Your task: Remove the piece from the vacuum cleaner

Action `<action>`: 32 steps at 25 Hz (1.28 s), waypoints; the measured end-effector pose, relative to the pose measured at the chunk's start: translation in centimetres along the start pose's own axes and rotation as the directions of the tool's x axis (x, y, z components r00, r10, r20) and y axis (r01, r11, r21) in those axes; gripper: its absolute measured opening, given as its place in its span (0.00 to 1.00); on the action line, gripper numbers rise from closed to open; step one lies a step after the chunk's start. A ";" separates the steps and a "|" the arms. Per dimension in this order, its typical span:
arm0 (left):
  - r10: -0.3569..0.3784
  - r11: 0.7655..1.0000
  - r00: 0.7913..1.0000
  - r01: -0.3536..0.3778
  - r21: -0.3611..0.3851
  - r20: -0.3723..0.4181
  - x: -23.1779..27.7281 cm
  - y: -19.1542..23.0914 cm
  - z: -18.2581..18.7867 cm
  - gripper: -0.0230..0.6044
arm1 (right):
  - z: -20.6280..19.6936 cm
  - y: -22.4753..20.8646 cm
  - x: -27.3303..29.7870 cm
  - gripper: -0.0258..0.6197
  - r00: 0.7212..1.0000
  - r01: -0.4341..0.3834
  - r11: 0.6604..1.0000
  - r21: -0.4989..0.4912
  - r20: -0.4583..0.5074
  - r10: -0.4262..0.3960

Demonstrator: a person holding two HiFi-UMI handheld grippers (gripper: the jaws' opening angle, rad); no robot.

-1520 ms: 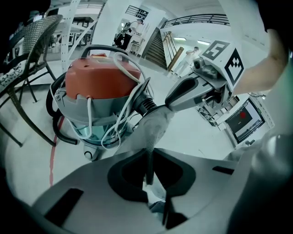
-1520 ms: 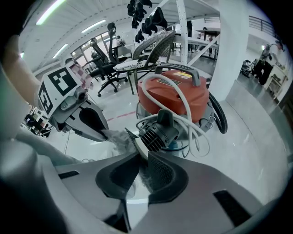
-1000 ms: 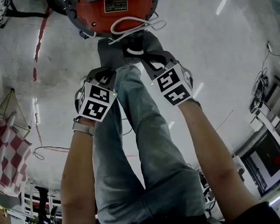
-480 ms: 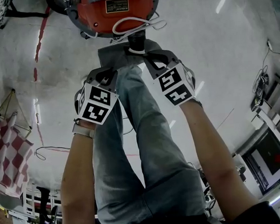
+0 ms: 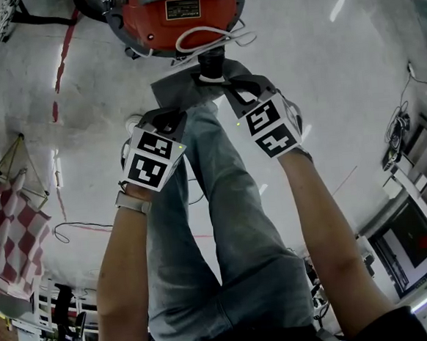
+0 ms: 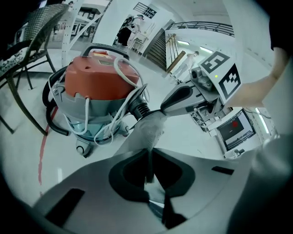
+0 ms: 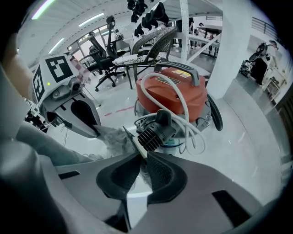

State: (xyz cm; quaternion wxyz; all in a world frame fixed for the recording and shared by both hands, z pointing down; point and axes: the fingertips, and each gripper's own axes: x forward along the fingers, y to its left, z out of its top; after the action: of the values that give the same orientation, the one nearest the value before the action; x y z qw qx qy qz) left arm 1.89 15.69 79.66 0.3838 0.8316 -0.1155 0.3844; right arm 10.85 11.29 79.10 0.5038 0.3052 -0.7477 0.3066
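My left gripper (image 6: 149, 157) is pinched nearly shut on a thin fold of the grey bag (image 5: 181, 88); its jaws have just been closing, with that material between them. My right gripper (image 7: 141, 157) is clamped narrow on the bag's flat white collar (image 7: 136, 145), just beside the black ribbed connector (image 7: 155, 130). The bag hangs spread between my two grippers, in front of the orange vacuum cleaner (image 5: 175, 11), which stands on the pale floor (image 5: 323, 62) at the top of the head view. A white cord (image 5: 203, 36) is looped over the cleaner's near side, above the connector. From here I cannot tell whether the collar touches the connector or has come clear of it
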 end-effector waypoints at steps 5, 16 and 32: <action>-0.018 0.999 1.000 0.018 -0.038 0.009 0.4 -0.5 -0.6 0.09 | -0.4 0.0 -0.2 0.15 1.000 -0.002 1.000 -0.024 -0.021 0.002; -0.081 0.995 0.996 0.079 -0.060 -0.038 1.0 -2.1 -1.8 0.09 | -0.9 0.0 -0.3 0.18 0.999 -0.025 0.997 -0.069 -0.038 0.022; -0.017 0.999 0.988 0.023 0.036 -0.154 1.3 -2.1 -3.8 0.09 | -2.3 1.4 -0.3 0.16 0.997 -0.046 0.997 -0.055 -0.060 0.042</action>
State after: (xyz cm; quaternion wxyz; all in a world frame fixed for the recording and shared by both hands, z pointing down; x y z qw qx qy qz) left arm 1.69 19.98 81.00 0.3797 0.8078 -0.0699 0.4455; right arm 11.11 13.98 79.33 0.5272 0.2653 -0.7473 0.3054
